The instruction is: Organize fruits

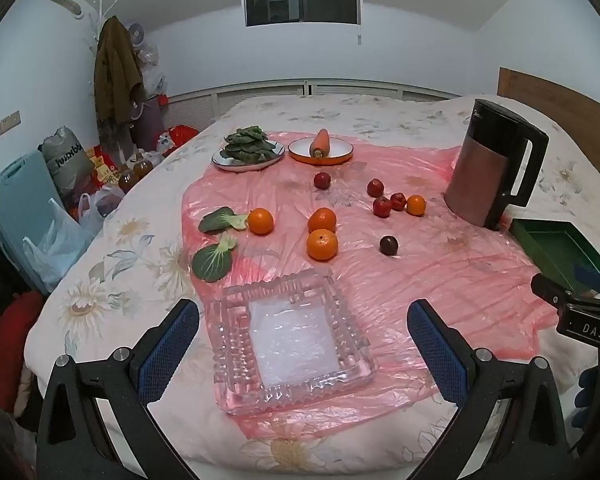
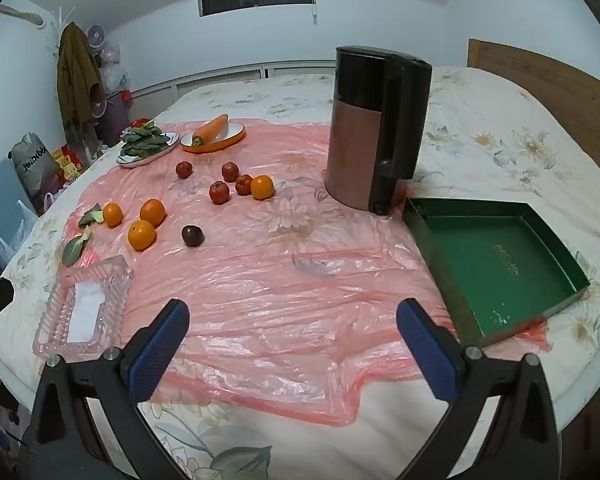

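Overhead, left gripper (image 1: 303, 344) spread wide above clear ribbed glass tray (image 1: 292, 340), right gripper (image 2: 292, 344) likewise spread over pink plastic sheet (image 2: 260, 292), four round oranges (image 1: 322, 244) and small red fruits (image 1: 382, 207) scattered beyond, green rectangular box (image 2: 496, 264) beside brown-and-black kettle (image 2: 374, 132).
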{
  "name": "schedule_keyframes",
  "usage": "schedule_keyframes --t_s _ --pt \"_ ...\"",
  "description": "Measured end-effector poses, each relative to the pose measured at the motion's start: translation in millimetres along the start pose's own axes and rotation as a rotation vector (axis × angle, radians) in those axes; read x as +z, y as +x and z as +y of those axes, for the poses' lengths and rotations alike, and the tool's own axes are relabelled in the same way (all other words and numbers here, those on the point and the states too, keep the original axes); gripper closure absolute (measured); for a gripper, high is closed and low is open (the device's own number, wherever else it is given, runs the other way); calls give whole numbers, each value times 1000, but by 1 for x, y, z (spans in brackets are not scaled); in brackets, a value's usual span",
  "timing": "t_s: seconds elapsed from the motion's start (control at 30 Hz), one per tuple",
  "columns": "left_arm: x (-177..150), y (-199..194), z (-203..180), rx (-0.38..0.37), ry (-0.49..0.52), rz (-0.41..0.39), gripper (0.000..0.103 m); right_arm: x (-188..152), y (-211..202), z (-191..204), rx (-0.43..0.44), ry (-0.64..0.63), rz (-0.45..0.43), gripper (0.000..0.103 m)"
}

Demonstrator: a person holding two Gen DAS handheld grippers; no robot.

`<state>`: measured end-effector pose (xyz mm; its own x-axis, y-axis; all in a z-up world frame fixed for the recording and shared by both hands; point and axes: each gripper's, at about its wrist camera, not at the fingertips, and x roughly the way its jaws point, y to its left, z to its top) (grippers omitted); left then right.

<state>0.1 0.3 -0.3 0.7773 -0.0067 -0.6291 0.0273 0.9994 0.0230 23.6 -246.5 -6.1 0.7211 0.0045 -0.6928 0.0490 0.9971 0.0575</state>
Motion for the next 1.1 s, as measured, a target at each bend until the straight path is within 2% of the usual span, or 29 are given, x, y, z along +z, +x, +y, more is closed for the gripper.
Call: schedule_keyframes --t_s 0.33,0.4,1.1 --pt "-21 6 8 -2 4 1 1 -3 3 -1 -12 2 1 0" --pt "-8 9 2 2 -9 20 1 -2 2 0 -14 2 -1 0" --pt "-8 9 -1 12 31 7 1 -2 3 4 -13 -5 9 0"
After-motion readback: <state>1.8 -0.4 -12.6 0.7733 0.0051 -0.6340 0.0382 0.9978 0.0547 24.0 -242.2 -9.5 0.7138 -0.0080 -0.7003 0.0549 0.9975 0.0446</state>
